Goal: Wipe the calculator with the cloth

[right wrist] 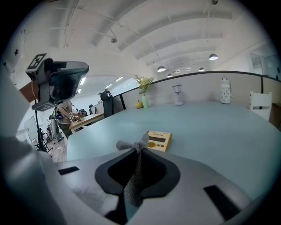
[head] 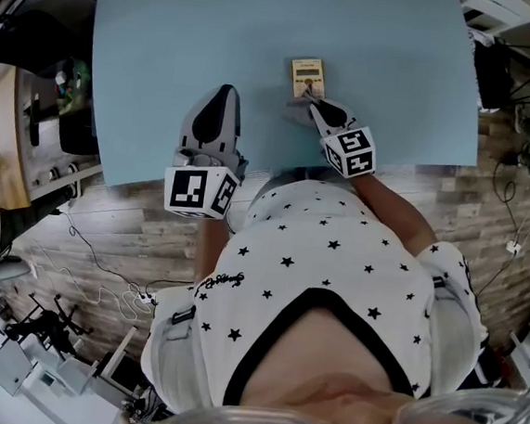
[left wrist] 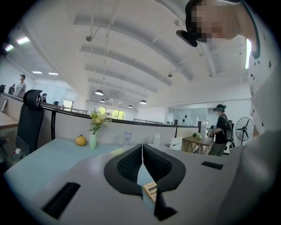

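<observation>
Lying flat toward the near edge of the desk, the calculator is judged as not yet being wiped. The cloth is being pinched by the right gripper just beside it. The left gripper is being held closed and empty, apart. One calculator, one cloth and two grippers are being counted.

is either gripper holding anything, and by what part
The right gripper holds the grey cloth, pinched mid-fold, one bunched end poking past the jaws. The left gripper is shut on nothing.
</observation>
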Available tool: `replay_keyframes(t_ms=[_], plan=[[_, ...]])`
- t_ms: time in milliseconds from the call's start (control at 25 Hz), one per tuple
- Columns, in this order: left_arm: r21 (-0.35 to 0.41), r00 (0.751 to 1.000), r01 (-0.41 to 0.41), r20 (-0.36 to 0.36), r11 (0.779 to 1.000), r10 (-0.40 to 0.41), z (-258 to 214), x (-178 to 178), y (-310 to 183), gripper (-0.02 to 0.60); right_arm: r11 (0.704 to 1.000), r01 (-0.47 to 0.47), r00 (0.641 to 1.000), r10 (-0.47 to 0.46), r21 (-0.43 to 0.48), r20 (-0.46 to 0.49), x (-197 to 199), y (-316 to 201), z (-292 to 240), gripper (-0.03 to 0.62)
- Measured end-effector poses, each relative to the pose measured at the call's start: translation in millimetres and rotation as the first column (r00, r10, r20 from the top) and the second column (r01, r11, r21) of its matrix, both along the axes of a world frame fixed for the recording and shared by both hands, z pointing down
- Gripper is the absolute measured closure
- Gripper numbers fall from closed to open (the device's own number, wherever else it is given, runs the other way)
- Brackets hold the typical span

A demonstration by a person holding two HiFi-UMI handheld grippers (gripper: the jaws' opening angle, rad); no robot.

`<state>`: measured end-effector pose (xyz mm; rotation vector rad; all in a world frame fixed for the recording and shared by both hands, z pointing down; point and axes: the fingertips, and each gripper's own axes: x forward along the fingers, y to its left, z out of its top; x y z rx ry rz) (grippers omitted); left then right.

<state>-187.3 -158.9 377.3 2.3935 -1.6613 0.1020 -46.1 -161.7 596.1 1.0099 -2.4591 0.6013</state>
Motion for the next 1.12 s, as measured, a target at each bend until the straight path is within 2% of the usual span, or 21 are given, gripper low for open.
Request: replay_keyframes(t_ms=[480, 1120], plan=[[0.010, 0.998, -0.058, -0.009, 0.998, 0.058, -1.9, 22.4, -12.6, 0.549, 0.994, -0.106, 0.993, 0.106, 0.002, -0.049, 52.5, -9.0, 8.4, 0.562], [0.003, 0.999, -0.048, -0.007, 0.999, 0.048, -0.8, 18.9, -8.6, 0.549, 0.994, -0.110, 0.993, 0.110, -0.012, -0.052, 52.1, -4.9, 13.7, 0.562]])
